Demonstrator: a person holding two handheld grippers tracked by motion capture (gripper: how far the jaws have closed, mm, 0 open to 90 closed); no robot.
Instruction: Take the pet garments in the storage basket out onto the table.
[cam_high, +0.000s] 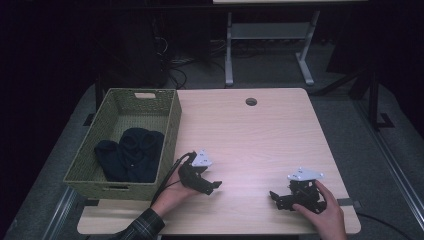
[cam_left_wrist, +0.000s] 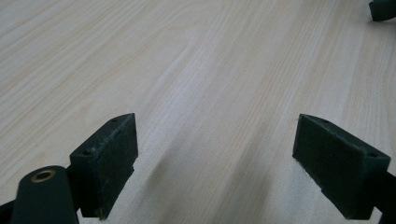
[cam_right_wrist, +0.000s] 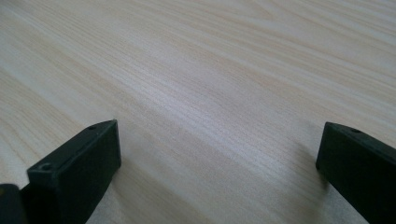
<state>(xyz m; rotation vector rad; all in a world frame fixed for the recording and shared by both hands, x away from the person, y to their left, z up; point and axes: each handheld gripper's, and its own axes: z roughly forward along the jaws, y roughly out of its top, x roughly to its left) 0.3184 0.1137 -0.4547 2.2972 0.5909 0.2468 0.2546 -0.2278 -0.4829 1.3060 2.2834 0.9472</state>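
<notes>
Left gripper (cam_high: 216, 186): we hold it low over the near-left part of the table (cam_high: 260, 135), just beside the basket's near right corner; in the left gripper view its jaws stand wide apart with bare wood between them, so it is released and carries nothing.

Right gripper (cam_high: 274, 198): we hold it near the front edge at the right, its jaws pointing left toward the other gripper; in the right gripper view the jaws are spread wide over bare wood, so it too is released and empty.

Gap between tools: the two grippers are apart, with bare tabletop between them.

Where the clothes are: the dark clothes (cam_high: 131, 152) lie inside the woven basket (cam_high: 172, 127), which sits on the left of the table and overhangs its left edge.

Progress: we judge the putting-away to be done or nearly so, since the clothes rest in the basket, the tabletop carries no further garment, and both tools are free.

What is left: as far as we can see, nothing more than drawing the hands back.

How the clothes look: a dark navy or black, soft and rumpled heap filling the near half of the basket; the light is too dim for us to tell how many pieces there are.
</notes>
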